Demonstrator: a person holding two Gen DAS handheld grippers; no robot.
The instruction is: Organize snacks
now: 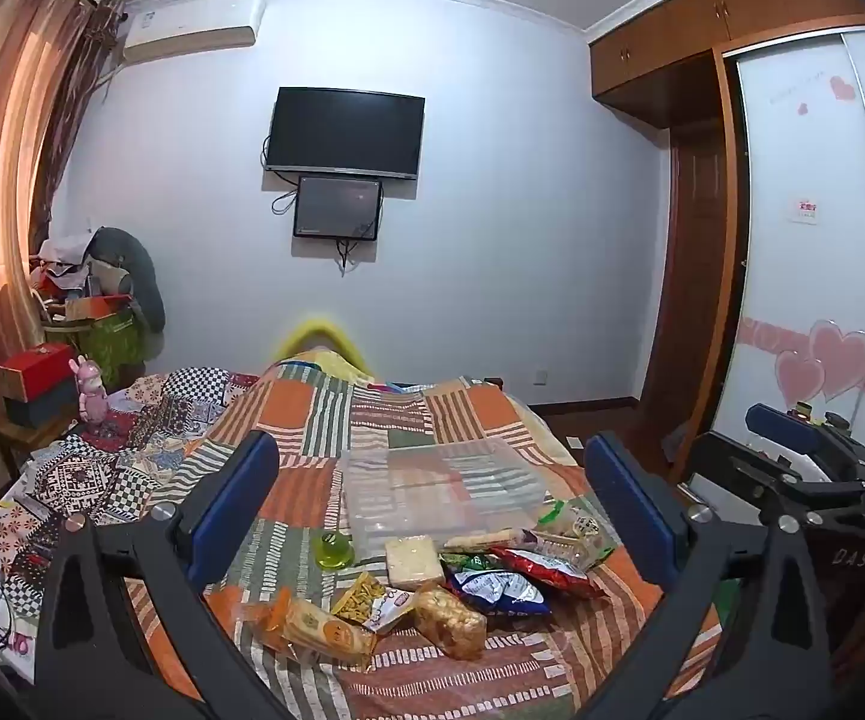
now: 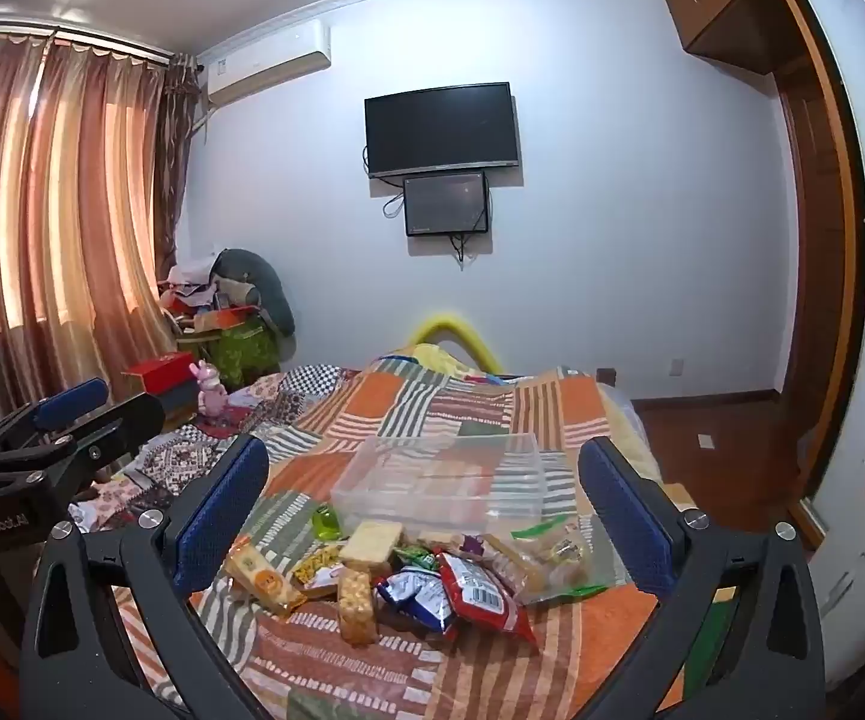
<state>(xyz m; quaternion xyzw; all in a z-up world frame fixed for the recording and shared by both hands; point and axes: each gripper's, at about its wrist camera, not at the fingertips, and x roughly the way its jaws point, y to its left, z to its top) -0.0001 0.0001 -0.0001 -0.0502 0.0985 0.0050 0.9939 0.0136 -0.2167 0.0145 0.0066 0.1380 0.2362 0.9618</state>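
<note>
A heap of snack packets lies on the patchwork bedspread point(image 1: 312, 420): an orange cracker pack point(image 1: 318, 630), a puffed-snack bag point(image 1: 450, 621), a blue-and-white bag point(image 1: 495, 591), a red bag point(image 1: 543, 567) and a pale wafer pack point(image 1: 414, 561). Behind the heap stands a clear plastic box point(image 1: 438, 489), seen again in the right wrist view as the clear box point(image 2: 441, 483). My left gripper point(image 1: 432, 498) hovers wide open above the heap, holding nothing. My right gripper point(image 2: 426, 510) is open too, over the red bag point(image 2: 480, 591) and the blue-and-white bag point(image 2: 417, 591).
A small green jelly cup point(image 1: 333, 549) sits left of the box. A pink toy rabbit point(image 1: 91, 393) and red boxes point(image 1: 36, 369) stand at the bed's left side. A wardrobe point(image 1: 792, 240) lines the right wall, curtains point(image 2: 54, 210) the left.
</note>
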